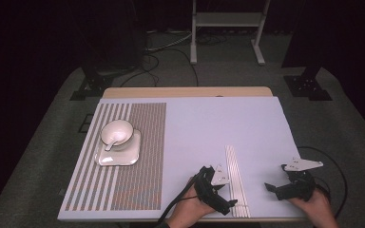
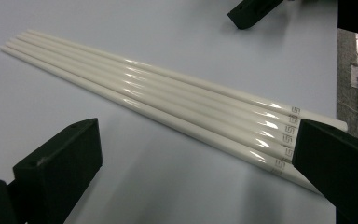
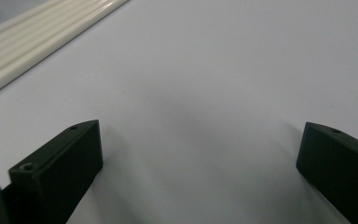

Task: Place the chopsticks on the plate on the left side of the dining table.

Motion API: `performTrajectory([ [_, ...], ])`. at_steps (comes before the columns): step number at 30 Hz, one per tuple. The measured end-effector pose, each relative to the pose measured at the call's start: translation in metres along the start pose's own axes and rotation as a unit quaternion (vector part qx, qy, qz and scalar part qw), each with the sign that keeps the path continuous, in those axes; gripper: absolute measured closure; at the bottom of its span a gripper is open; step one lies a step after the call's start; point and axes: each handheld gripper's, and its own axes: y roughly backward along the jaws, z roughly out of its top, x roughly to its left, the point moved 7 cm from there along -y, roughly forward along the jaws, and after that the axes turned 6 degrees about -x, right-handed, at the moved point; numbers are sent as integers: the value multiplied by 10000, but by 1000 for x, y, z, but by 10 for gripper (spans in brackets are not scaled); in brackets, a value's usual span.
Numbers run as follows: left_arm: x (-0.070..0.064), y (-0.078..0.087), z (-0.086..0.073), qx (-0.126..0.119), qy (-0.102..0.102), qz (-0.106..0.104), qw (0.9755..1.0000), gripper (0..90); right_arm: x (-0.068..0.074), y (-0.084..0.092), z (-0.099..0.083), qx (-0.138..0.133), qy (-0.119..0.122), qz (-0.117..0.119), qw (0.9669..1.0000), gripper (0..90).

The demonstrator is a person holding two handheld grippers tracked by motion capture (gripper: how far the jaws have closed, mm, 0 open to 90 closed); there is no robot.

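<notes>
Dark curtains and a carpeted floor surround the pale tabletop [image 1: 247, 128], which carries a striped placemat [image 1: 138, 156] at its left. On the mat sits a square white plate [image 1: 123, 154] with a white bowl [image 1: 116, 130] and spoon [image 1: 111, 144]. White chopsticks [image 1: 235, 180] lie side by side near the front edge. The left tool [image 1: 221, 192] hovers just beside them, jaws spread. The right tool [image 1: 278, 183], well apart over bare tabletop, is spread too.
</notes>
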Motion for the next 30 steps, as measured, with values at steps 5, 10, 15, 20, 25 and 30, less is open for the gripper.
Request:
performTrajectory([
  [5, -2, -5, -1, 67, -25, 23, 10000, 1, 0, 0, 0, 1, -1, 0, 10000, 0],
  [10, -4, -9, -3, 121, -68, 26, 9999, 1, 0, 0, 0, 0, 0, 1, 10000, 0],
  [15, -5, -11, -4, 173, -92, 64, 9998, 1, 0, 0, 0, 1, 1, 0, 10000, 0],
  [20, -5, -12, -5, 218, -121, 87, 9997, 1, 0, 0, 0, 1, 2, 0, 10000, 0],
  [25, -6, -13, -5, 218, -118, 132, 9996, 1, 0, 0, 0, 1, 1, 1, 10000, 0],
  [30, -5, -13, -5, 263, -110, 154, 9995, 1, 0, 0, 0, 1, 1, 0, 10000, 0],
])
